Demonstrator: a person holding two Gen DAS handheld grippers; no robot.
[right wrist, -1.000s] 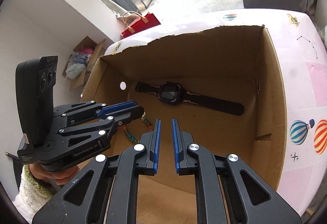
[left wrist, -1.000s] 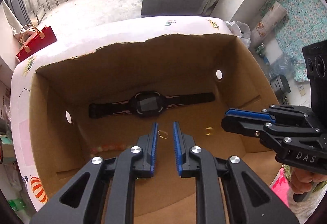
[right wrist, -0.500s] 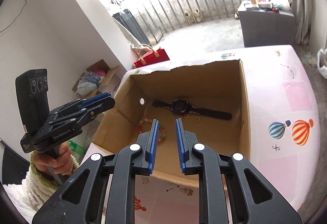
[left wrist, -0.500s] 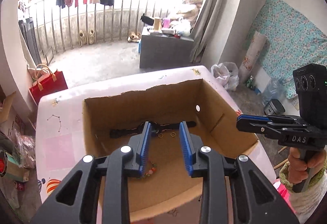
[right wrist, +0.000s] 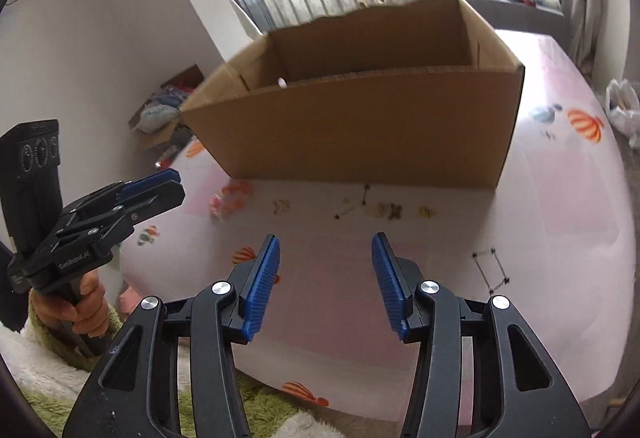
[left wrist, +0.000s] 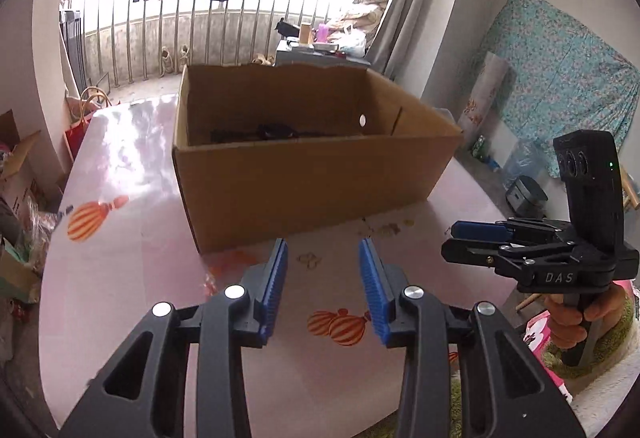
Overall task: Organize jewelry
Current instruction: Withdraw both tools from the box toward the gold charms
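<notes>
We hold 2 claws short of the cardboard box (left wrist: 320, 174), both over the near part of the bench (left wrist: 132, 250) and pointing down toward it. The left claw (left wrist: 322, 290) has its jaws partly apart with nothing between them; they have just been opening. The right claw (right wrist: 325, 278) stands a little wider, also empty, and has likewise just been opening.

The jewelry lies ahead of both claws, inside the box. From the left wrist view only a dark strip, the watch (left wrist: 276, 130), shows above the near wall, low on the box floor toward the far side. Its long axis runs across our line of approach, side to side. Other pieces in the box are hidden by the near wall. From the right wrist view the box floor is hidden entirely.

Judgement: the box sits roughly centred between the 2 claws, so neither is clearly nearer. Any reach must first clear the near wall, then drop in.
</notes>
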